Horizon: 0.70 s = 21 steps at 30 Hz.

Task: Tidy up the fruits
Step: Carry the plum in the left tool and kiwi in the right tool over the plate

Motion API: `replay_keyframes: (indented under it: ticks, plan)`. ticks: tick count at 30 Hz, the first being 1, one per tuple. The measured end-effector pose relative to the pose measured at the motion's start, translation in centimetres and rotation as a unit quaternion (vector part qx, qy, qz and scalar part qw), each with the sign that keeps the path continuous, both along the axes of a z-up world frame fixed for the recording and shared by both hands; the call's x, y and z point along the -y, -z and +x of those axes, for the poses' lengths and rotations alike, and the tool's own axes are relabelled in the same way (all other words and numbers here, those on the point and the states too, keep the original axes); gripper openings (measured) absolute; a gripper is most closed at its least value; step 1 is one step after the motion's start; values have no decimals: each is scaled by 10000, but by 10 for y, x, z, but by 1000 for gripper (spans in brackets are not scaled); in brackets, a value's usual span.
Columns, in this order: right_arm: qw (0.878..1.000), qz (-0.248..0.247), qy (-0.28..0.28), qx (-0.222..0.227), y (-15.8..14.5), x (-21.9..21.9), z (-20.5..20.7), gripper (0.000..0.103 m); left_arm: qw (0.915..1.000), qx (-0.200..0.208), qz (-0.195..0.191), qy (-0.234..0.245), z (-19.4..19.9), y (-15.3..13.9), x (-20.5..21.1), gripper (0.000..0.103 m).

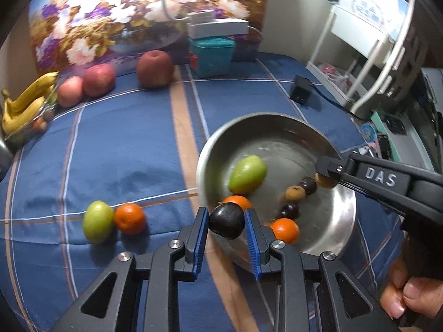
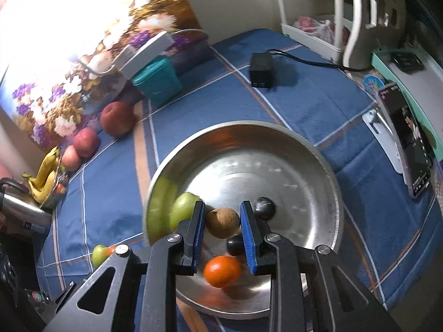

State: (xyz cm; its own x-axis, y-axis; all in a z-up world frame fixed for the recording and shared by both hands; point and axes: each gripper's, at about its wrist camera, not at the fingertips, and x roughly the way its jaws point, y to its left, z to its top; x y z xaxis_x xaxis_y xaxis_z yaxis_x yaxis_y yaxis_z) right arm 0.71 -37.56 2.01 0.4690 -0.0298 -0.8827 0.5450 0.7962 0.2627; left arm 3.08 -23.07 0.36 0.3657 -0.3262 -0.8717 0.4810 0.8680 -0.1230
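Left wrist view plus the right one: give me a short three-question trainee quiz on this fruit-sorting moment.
1. True or false: the left tongs hold a dark round fruit.
2. Which fruit sits between the fingers of the right tongs? A) orange B) brown round fruit C) banana
3. Fill in: two fruits lie loose on the blue cloth left of the metal bowl, a green fruit and an ____ one.

Key: 1 true; 2 B; 3 orange.
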Motion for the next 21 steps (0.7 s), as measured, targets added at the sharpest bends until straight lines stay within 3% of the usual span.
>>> replay_keyframes:
  ticks: [9,21]
  plan:
    - [9996,37,218,-150,7,15,-9,27,9994,2,55,331,-10,10,21,29]
    - [9985,25,81,-549,24,9,-1,27,9990,-121,219,367,-9,24,26,29]
